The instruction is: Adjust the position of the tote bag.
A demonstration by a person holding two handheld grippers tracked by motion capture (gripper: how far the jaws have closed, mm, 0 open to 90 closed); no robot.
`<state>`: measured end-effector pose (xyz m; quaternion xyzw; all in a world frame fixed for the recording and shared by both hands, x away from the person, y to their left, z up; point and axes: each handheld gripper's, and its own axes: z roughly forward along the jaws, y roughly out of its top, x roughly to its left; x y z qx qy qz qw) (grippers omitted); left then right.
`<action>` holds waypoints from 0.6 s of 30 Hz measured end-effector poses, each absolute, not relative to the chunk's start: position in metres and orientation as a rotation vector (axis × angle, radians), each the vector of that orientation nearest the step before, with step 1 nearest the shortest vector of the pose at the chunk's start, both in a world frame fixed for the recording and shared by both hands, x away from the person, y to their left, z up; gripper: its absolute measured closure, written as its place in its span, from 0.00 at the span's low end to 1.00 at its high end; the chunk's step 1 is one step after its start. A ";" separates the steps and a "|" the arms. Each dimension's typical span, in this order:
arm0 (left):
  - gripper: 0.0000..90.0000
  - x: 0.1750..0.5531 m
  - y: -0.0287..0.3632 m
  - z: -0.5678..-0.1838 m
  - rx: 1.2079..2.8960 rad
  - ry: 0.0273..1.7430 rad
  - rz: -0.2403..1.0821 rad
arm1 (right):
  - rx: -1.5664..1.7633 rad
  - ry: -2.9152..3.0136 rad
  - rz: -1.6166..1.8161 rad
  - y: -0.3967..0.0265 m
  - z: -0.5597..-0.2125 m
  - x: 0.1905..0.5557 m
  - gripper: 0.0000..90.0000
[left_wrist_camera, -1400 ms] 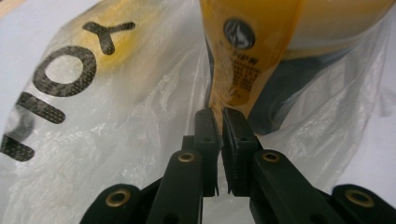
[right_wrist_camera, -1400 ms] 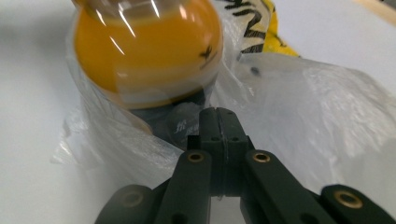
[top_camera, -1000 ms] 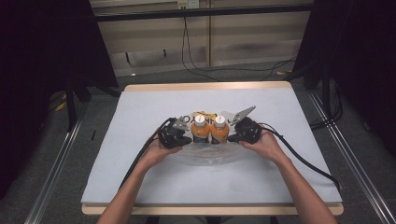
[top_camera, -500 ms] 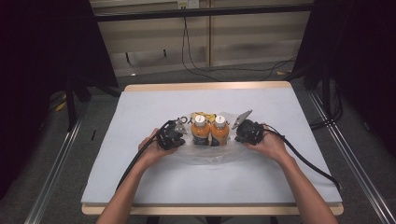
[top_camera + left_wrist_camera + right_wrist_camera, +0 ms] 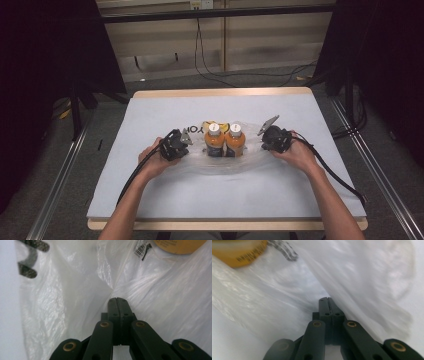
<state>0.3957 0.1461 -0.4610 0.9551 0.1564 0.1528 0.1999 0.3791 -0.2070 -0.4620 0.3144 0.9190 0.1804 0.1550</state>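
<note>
I hold a clear bag (image 5: pixel 225 160) in the middle of the worktop (image 5: pixel 150 200). My left gripper (image 5: pixel 117 301) pinches it at 9 o'clock, jaws clenched. My right gripper (image 5: pixel 327 300) pinches it at 3 o'clock. Two orange bottles (image 5: pixel 225 142) stand inside, touching.

Black jaws, brass rivets, black cables

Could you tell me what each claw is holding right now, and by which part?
Both claws are shut on the clear plastic bag: the left claw pinches the film at its left side, the right claw at its right side.
</note>
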 end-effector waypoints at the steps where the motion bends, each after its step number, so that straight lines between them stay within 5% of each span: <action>1: 1.00 0.396 0.148 -0.461 2.670 0.441 0.420 | 0.917 2.632 0.519 -0.210 -0.462 0.379 1.00; 18: 1.00 0.385 0.175 -0.459 2.673 0.449 0.384 | 1.016 2.607 0.525 -0.239 -0.461 0.367 1.00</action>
